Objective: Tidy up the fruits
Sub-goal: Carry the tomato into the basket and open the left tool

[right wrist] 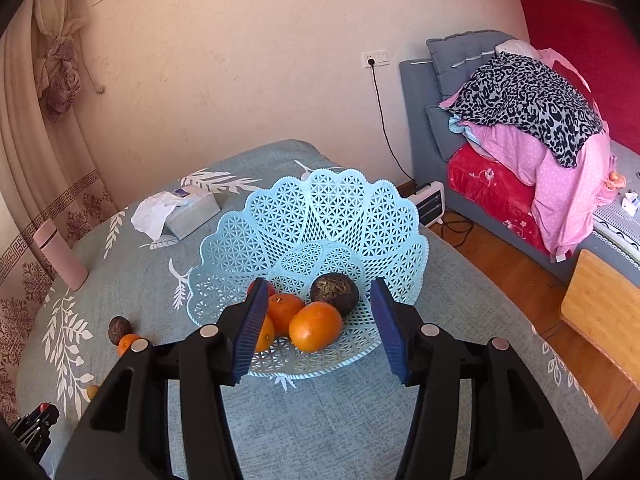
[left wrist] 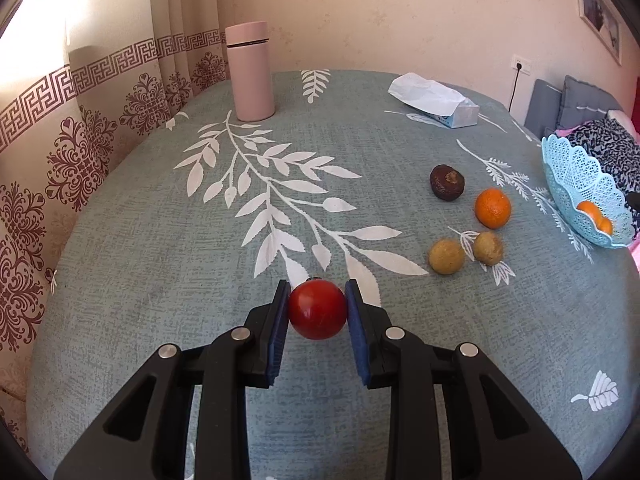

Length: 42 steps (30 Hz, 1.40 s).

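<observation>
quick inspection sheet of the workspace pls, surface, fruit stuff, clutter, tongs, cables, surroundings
surface: round table under a grey-green cloth with white leaf print.
job's things: pale blue lattice plastic basket holding orange citrus fruits and a dark brown wrinkled fruit; loose on the cloth are another dark brown fruit, an orange and two small tan round fruits.
clutter: pink cylindrical flask; light blue tissue box with white tissue sticking out.
grippers: left tongs shut on a red round tomato-like fruit; right tongs open above the basket, holding nothing.
cables: black cord from a wall socket down to the floor.
surroundings: patterned curtain; sofa piled with bedding.
</observation>
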Available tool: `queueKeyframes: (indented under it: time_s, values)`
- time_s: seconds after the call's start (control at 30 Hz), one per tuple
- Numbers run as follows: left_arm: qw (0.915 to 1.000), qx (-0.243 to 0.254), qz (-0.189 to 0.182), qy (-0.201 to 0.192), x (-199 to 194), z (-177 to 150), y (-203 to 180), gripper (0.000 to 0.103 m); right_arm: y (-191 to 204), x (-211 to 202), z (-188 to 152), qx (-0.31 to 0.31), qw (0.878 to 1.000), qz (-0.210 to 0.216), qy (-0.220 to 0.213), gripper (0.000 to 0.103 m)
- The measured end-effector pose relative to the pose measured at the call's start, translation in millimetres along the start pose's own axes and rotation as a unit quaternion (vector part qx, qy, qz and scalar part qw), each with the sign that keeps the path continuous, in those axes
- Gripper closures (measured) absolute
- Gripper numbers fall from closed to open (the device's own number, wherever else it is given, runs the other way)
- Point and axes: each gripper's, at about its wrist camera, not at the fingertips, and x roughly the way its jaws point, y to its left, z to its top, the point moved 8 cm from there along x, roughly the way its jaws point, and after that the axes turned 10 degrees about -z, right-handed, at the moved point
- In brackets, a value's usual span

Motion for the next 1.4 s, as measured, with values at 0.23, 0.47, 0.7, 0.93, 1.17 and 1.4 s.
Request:
queueKeyframes:
  time_s: [0.23, 0.47, 0.7, 0.93, 1.17, 1.4]
  values:
    - [0.9976, 0.051, -0.04, -0.026, -5, 31, -55, 0.075, -12, -6, 9, 0.026, 1.0, -0.004, -0.005, 0.048]
    - [0.9909, 0.086, -0.099, -0.031, 0, 54, -119, 0.075, -24, -13, 17, 0.046, 0.999, -0.003, -0.011, 0.046]
    - [0.9828, 0.107, -0.147, -0.031, 14, 71, -176, 0.075, -30, -15, 21, 0.057, 0.998, -0.004, -0.013, 0.043]
    - [0.9736, 0.113, -0.198, -0.012, 34, 84, -226, 0.075, -34, -15, 25, 0.065, 0.998, -0.005, -0.014, 0.043]
    - [0.9646, 0.133, -0.228, 0.005, 58, 88, -269, 0.075, -40, -17, 29, 0.075, 0.997, -0.007, -0.018, 0.043]
    - [0.9598, 0.137, -0.244, 0.019, 75, 88, -294, 0.074, -42, -16, 30, 0.081, 0.996, -0.01, -0.018, 0.043]
